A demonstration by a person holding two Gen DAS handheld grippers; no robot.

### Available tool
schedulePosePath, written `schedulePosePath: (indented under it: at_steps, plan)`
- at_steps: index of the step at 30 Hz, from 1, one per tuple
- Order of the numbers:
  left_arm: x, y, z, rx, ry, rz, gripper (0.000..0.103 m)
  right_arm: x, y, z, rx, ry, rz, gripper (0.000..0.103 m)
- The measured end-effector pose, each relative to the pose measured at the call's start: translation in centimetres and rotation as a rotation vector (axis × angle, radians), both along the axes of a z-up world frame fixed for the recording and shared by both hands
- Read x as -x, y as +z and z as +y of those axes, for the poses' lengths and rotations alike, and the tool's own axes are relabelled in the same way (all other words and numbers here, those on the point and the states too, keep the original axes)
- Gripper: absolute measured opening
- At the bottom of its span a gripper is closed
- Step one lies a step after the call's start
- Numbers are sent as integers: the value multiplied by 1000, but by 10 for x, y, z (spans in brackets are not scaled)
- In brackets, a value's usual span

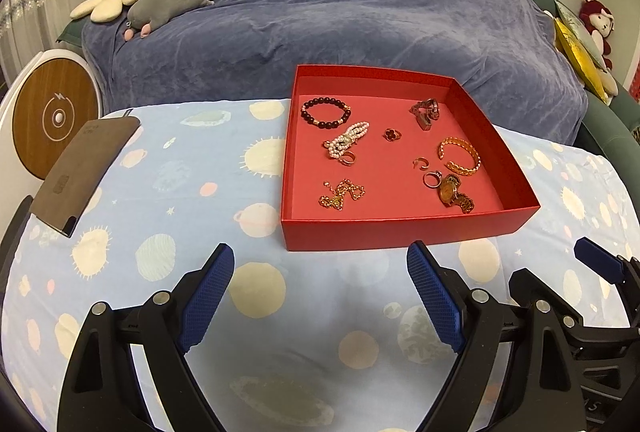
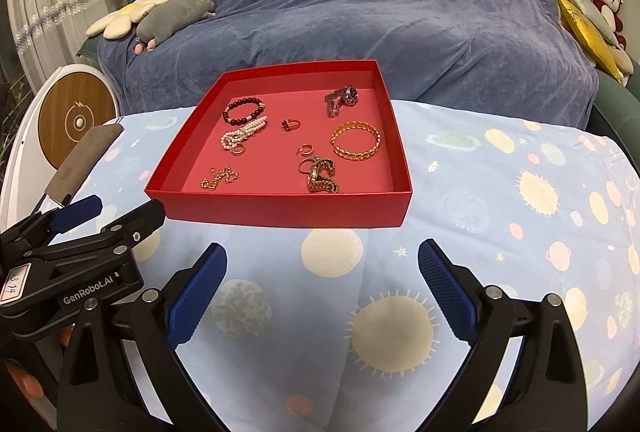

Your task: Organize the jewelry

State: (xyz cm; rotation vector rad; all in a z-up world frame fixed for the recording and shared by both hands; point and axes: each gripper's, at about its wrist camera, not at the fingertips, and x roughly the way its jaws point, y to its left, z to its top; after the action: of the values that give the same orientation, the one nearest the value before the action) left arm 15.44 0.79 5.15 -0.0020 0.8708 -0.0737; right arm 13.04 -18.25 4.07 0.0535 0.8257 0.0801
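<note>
Both grippers' fingers (image 1: 208,296) (image 2: 448,292) spread above planet-print cloth (image 1: 180,184), red tray (image 2: 280,208) before blue-draped sofa (image 1: 360,12).

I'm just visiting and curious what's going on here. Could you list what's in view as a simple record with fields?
surface: table under a blue planet-print cloth
container: open red box
in the box: dark bead bracelet, pearl bracelet, gold chain, gold bangle, gold watch, metal watch, a few rings
beside the box: brown pouch, at the table's left edge
left gripper: open, holds nothing, short of the box
right gripper: open, holds nothing, short of the box
background: sofa under a blue blanket
</note>
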Motion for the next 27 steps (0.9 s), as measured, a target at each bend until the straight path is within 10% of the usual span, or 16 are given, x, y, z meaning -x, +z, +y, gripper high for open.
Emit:
schedulePosePath:
  at_steps: [27]
  plan:
    - [0, 0, -1, 0, 3, -5, 86, 2, 2, 0, -2, -6, -9, 94]
